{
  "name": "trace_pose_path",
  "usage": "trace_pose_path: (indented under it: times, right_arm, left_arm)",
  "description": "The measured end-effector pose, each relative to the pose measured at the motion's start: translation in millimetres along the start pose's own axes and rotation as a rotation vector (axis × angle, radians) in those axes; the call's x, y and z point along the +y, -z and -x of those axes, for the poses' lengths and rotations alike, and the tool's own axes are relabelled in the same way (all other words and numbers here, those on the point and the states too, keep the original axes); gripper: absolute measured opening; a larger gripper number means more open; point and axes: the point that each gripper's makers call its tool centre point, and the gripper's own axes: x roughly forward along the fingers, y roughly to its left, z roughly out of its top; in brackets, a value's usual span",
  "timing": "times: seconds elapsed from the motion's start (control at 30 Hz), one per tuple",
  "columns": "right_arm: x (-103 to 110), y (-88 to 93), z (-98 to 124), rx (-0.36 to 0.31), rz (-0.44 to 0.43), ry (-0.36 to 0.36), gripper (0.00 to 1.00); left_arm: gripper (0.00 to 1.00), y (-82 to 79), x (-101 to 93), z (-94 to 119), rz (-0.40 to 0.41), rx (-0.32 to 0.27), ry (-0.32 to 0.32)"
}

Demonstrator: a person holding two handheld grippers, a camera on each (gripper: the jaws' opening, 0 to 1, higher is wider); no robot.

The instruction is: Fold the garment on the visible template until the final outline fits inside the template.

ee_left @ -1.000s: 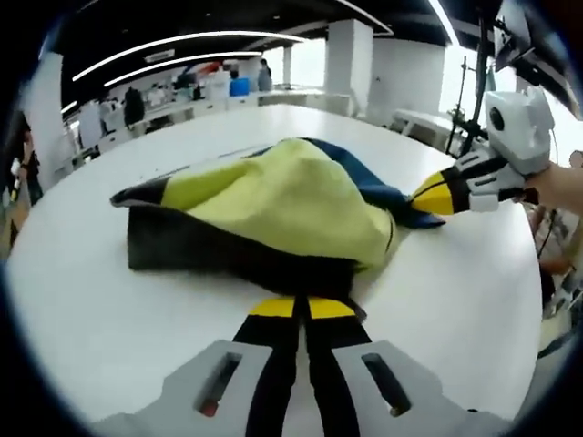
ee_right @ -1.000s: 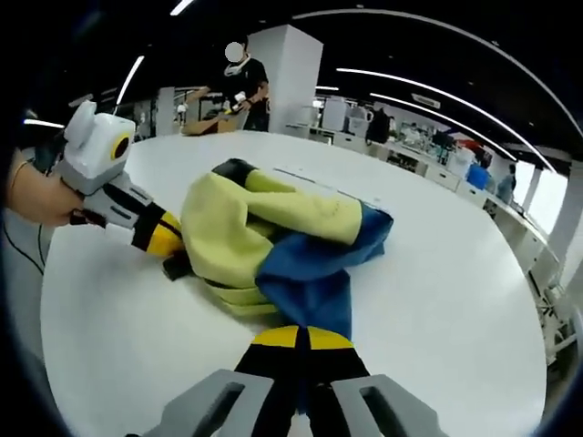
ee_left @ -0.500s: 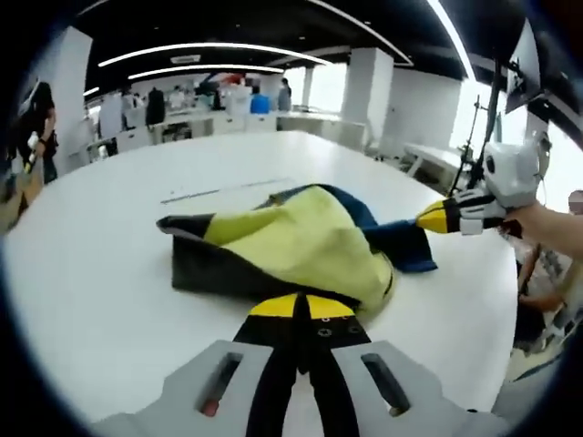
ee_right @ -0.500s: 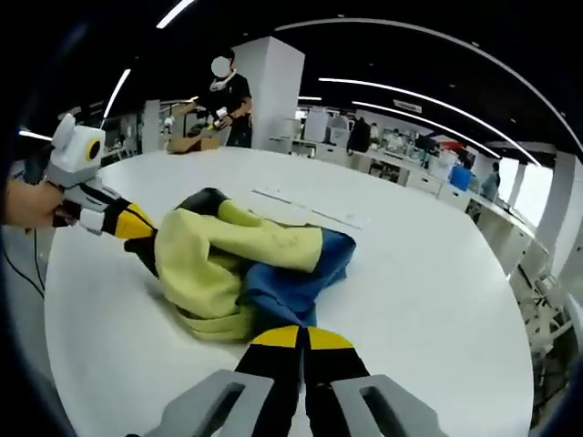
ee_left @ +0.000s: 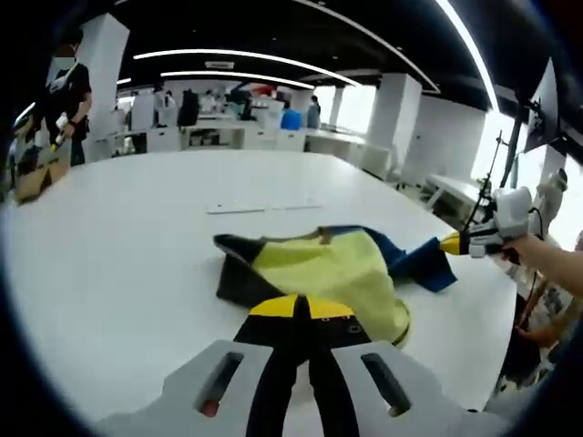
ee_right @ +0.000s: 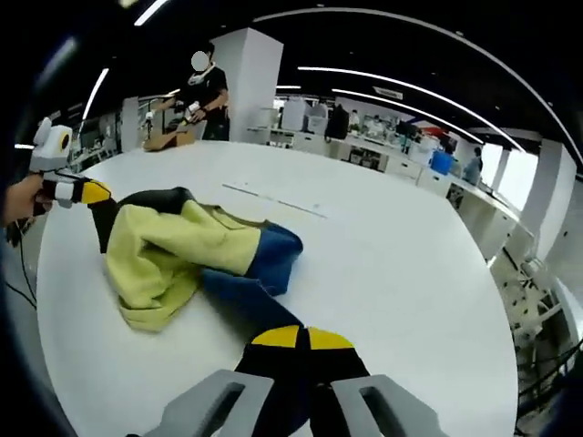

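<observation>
I have both sets of jaws clamped on the garment (ee_left: 328, 273), left gripper (ee_left: 302, 309) on its black edge, right gripper (ee_right: 301, 339) on its blue end, stretching it out between them over the counter (ee_right: 392, 264). I judge this the spreading step; next I must lay it flat on the template, whose outline I cannot make out.

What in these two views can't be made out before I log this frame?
- Template: thin lines on the white table are too small in both views to trace an outline.
- The yellow, blue and black fabric garment: its underside and far folds are hidden by its own bunching.
- Left gripper grip: the cloth edge sits under the closed tips in the left gripper view.
- Right gripper grip: likewise in the right gripper view.
</observation>
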Motion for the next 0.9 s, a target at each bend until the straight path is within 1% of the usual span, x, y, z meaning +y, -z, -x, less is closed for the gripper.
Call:
trace_pose_path:
  times: [0.07,0.1,0.2,0.27,0.3,0.33,0.37,0.43,0.47,0.57,0.67,0.73,0.77,0.83,0.9]
  right_arm:
    - [-6.2,4.9,1.3,0.020,-0.014,0.016,0.00]
    - [-10.1,7.8,2.2,0.030,-0.016,0.023,0.00]
    - [-20.0,12.7,4.6,0.044,-0.024,0.036,0.00]
    - [-24.2,16.0,6.3,0.057,-0.030,0.044,0.00]
    - [-26.7,17.0,6.8,0.060,-0.036,0.046,0.00]
    - [-28.9,17.5,7.7,0.060,-0.044,0.046,0.00]
    - [-29.6,17.8,8.6,0.060,-0.047,0.047,0.00]
    - [-31.2,19.2,10.2,0.069,-0.041,0.057,0.00]
    - [-32.0,19.4,10.5,0.070,-0.040,0.060,0.00]
    - [-32.0,20.0,11.4,0.074,-0.045,0.059,0.00]
    - [-32.1,20.6,12.4,0.081,-0.034,0.059,0.00]
    - [-32.4,21.0,13.4,0.084,-0.036,0.060,0.00]
    - [-32.5,20.8,13.8,0.083,-0.037,0.060,0.00]
    - [-31.9,20.5,14.4,0.085,-0.036,0.058,0.00]
    - [-31.1,20.2,14.5,0.086,-0.033,0.057,0.00]
  left_arm:
    - [0.00,1.7,6.8,1.9,0.004,0.003,-0.015]
    - [0.00,1.0,15.2,4.7,-0.004,-0.001,-0.044]
    - [0.00,0.6,30.4,10.8,-0.012,-0.002,-0.079]
    - [0.00,3.2,40.7,14.6,-0.029,0.015,-0.103]
    - [0.00,4.5,43.2,17.2,-0.003,0.018,-0.109]
    - [0.00,5.5,41.2,19.0,0.018,0.014,-0.089]
    - [0.00,7.6,39.9,19.7,0.018,0.018,-0.085]
    - [0.00,16.3,37.3,20.8,-0.034,0.052,-0.089]
    - [0.00,19.3,34.1,20.0,-0.051,0.057,-0.086]
    - [0.00,24.6,27.8,18.2,-0.061,0.063,-0.069]
    - [0.00,34.3,19.3,14.6,-0.064,0.093,-0.037]
    - [0.00,37.1,13.4,13.1,-0.068,0.093,-0.016]
    - [0.03,39.2,8.2,11.9,-0.057,0.098,0.001]
    - [0.14,41.5,0.6,8.6,-0.059,0.097,0.023]
    - [0.17,46.7,-4.6,5.4,-0.076,0.114,0.036]
